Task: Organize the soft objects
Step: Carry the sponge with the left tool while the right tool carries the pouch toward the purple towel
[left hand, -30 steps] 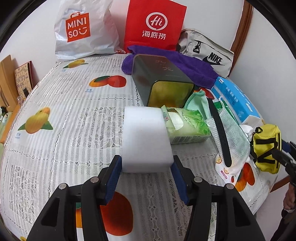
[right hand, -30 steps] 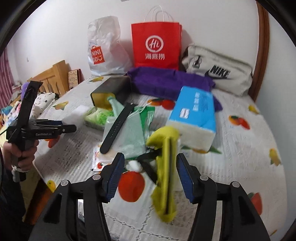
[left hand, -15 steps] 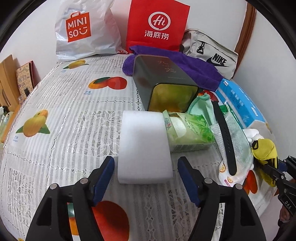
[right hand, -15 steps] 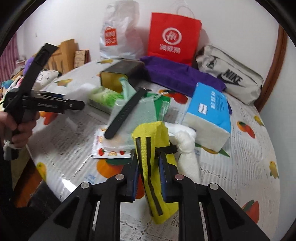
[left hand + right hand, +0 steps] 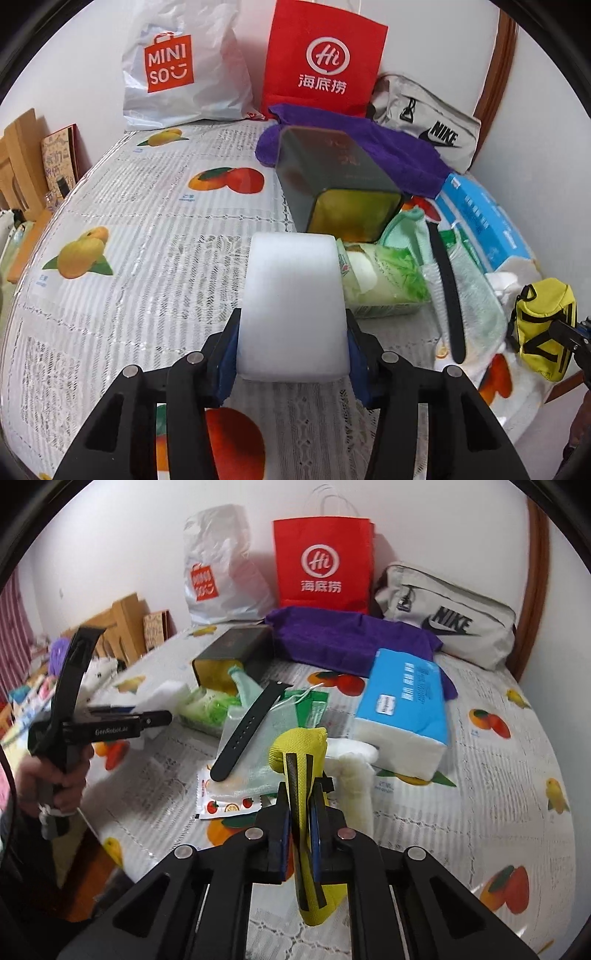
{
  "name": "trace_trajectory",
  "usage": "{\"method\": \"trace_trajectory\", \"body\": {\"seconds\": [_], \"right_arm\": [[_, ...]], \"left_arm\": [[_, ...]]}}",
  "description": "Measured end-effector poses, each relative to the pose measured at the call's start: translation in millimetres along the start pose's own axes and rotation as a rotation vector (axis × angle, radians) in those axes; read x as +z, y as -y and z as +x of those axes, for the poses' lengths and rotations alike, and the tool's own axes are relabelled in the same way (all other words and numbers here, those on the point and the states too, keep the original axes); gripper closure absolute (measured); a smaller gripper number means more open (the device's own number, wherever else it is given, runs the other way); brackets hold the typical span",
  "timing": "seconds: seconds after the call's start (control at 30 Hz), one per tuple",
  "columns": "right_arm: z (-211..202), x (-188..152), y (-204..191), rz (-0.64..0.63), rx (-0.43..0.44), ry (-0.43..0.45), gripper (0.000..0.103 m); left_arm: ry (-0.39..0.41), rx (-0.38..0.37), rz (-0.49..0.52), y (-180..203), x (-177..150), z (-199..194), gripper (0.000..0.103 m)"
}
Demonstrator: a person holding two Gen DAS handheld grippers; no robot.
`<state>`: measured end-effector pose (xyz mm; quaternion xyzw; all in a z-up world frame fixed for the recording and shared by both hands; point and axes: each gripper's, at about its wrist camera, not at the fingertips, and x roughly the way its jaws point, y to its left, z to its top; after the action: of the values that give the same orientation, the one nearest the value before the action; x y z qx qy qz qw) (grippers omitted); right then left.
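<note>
- Left gripper has its blue pads pressed against both flanks of the white foam block, which rests on the fruit-print tablecloth just beside the green wipes pack.
- Right gripper is closed tight on the yellow pouch, pinching it thin above the cloth (held edge-on, lower end dangling).
- Foam gives easily, so I'd judge a light, even squeeze and a straight lift best, clear of the dark tin behind it.
- Swing the pouch wide of the black strap.
</note>
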<state>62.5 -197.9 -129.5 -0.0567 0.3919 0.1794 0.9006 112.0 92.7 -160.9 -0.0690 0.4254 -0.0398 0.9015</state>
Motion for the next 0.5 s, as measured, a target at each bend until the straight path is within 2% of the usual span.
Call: {"method": "trace_trajectory", "body": {"seconds": [0.13,0.33,0.5], "right_arm": [[-13,3,13,0.068,0.047,0.017,0.094],[-25,11,23,0.100,0.026,0.042,0.094],[-32,22,34,0.130,0.042,0.057,0.094]], "left_arm": [[0.010,0.003,-0.020,-2,4,-11,0.056],[0.023,-0.009,-0.008,6,13,-26,0.056],[0.027,-0.037,-0.012,11,25,-34,0.056]]}}
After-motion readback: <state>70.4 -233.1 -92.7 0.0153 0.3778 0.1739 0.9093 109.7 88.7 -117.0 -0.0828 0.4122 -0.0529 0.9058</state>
